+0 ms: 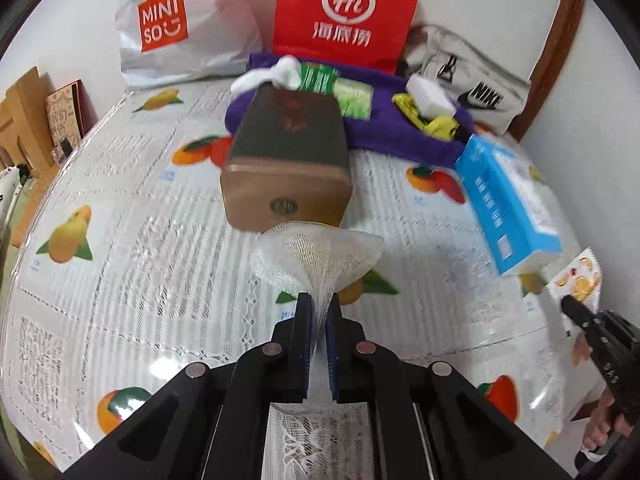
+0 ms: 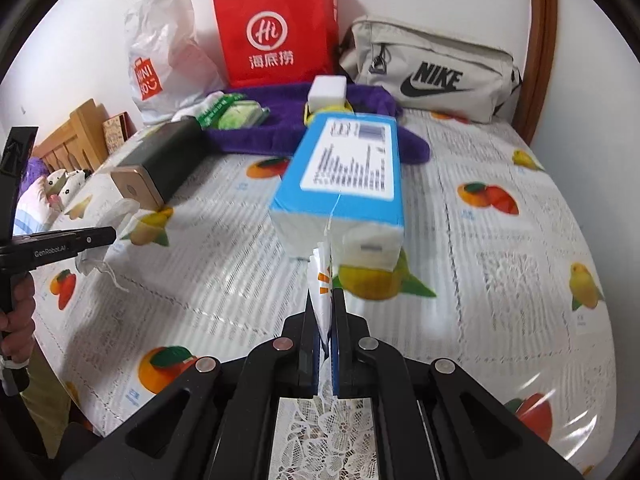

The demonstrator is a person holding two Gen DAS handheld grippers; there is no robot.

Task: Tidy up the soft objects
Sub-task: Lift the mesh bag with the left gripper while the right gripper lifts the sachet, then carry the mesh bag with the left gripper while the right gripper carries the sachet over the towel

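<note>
**Hand-held grippers each clamped on a soft thing**

Our left hand-held gripper (image 1: 319,300) is pressed together on a white mesh net (image 1: 318,256), in front of the brown box (image 1: 286,160). Our right hand-held gripper (image 2: 326,296) pinches a fruit-printed packet (image 2: 323,280) before the blue box (image 2: 344,168). Both are above the desk (image 2: 500,280), near the purple towel (image 2: 280,136).

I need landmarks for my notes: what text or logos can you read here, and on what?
"MINISO": white plastic bag.
"Hi" with three Chinese characters: red paper bag.
"NIKE": grey pouch.
"GenRobot.AI": left gripper.
Blue box, green packet, brown box: print too blurred to read.
</note>
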